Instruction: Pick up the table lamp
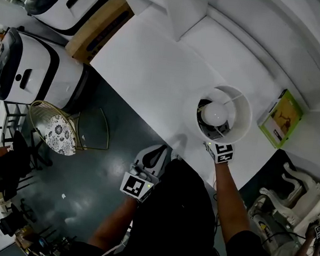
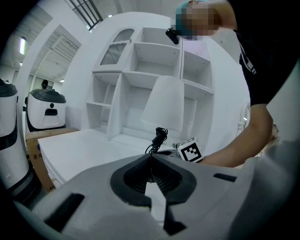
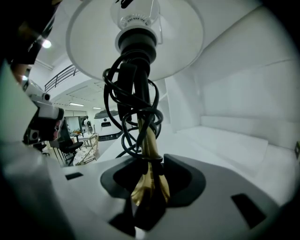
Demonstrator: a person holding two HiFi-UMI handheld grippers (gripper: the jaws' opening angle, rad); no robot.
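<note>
Right gripper view: table lamp stem (image 3: 146,140) between parted right tongs (image 3: 150,161), base hidden behind them; left tongs (image 2: 151,157) closed, empty.

The lampshade (image 3: 178,42) is cut off at the right gripper view's top edge

Table lamp stem (image 3: 149,154), black cord (image 3: 133,93) wound round, between spread fingers (image 3: 180,183); shade (image 3: 180,42) above.

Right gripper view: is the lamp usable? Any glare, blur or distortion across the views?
Right gripper view: fisheye bends straight edges, corners vignette black, shade reads bright, cord is sharp, brass stem glints. Head view: bulb nearly blown out against white table. Left gripper view: same barrel distortion, no motion blur.
</note>
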